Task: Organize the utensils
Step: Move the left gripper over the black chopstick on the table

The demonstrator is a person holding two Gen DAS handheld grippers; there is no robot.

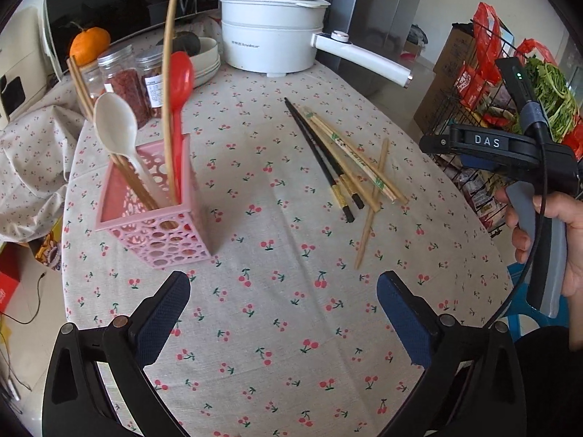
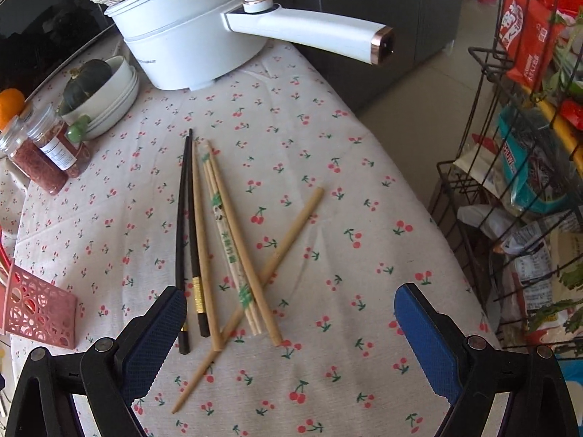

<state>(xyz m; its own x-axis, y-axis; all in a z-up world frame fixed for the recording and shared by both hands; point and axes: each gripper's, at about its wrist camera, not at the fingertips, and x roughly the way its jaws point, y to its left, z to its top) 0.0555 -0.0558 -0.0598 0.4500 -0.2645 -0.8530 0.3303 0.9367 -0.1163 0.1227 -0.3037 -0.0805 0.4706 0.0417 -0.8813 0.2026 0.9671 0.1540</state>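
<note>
Nearest, the right hand-held gripper (image 2: 289, 307) hangs spread wide and empty over the near ends of the loose chopsticks (image 2: 222, 247), which lie crossed in a heap mid-tabletop. Pinching there could catch several at once, or roll the black pair (image 2: 184, 225) aside. The left hand-held gripper (image 1: 282, 291) is also spread, holding nothing. Further toward the left edge, the tall pink holder (image 1: 153, 211) looks top-heavy with spoons; a careless drop might tip it.
</note>
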